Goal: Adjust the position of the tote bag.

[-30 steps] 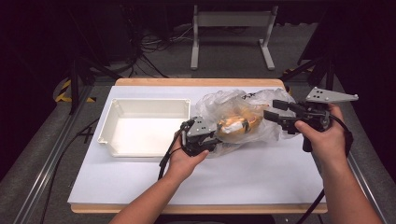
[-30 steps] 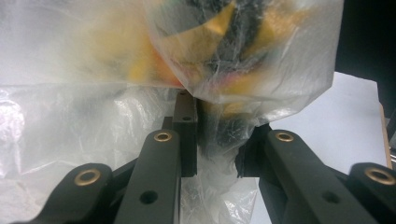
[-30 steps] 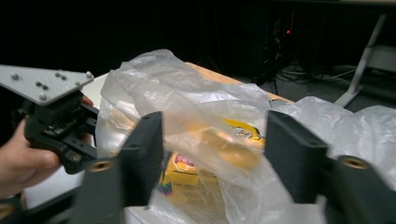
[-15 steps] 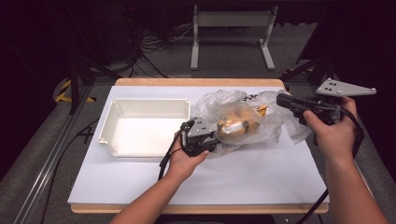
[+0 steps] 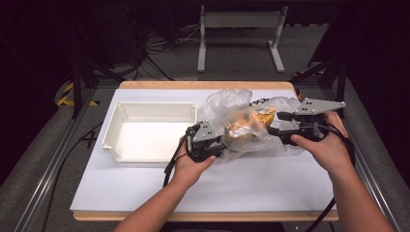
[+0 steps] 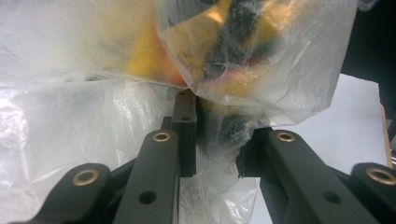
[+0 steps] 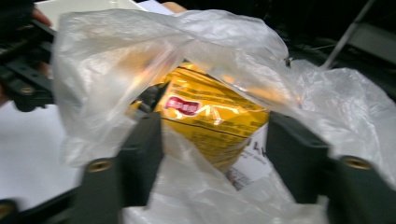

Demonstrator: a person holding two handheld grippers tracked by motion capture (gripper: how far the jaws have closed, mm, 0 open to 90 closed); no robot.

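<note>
**Clear plastic bag of yellow packets held between two grippers at mid-desk**

Two forearms are seen entering from the near edge of the desk (image 5: 121, 193), whose top is covered by a white sheet with a wooden border showing at the near and far edges.

The left hand (image 5: 189, 164) is positioned slightly left of centre, and the left gripper (image 5: 220, 145) is carried in it with its jaws directed to the right. In the left gripper view, a fold of the clear plastic bag (image 6: 261, 70) is seen pinched against one jaw, while a gap remains to the other; whether the film is firmly clamped cannot be told.

The right hand (image 5: 325, 147) is placed toward the right edge, and the right gripper (image 5: 275, 123) is pointed left at the bag (image 5: 241, 121). In the right gripper view its jaws are seen set wide apart, with the bag's mouth between them and loose film draped over both. A yellow snack packet (image 7: 210, 116) bearing a red label is seen inside the bag, with a white printed item partly hidden beneath it.

The bag is located at the middle of the desk, right of centre, with its crumpled film reaching toward the far right corner. Its yellow contents are visible through the film.

A white rectangular tray (image 5: 116, 145) is set on the left half of the desk, just beside the left gripper.

Beyond the far edge, cables (image 5: 164, 48) and a grey metal stand (image 5: 239, 21) are noted on the floor.
</note>
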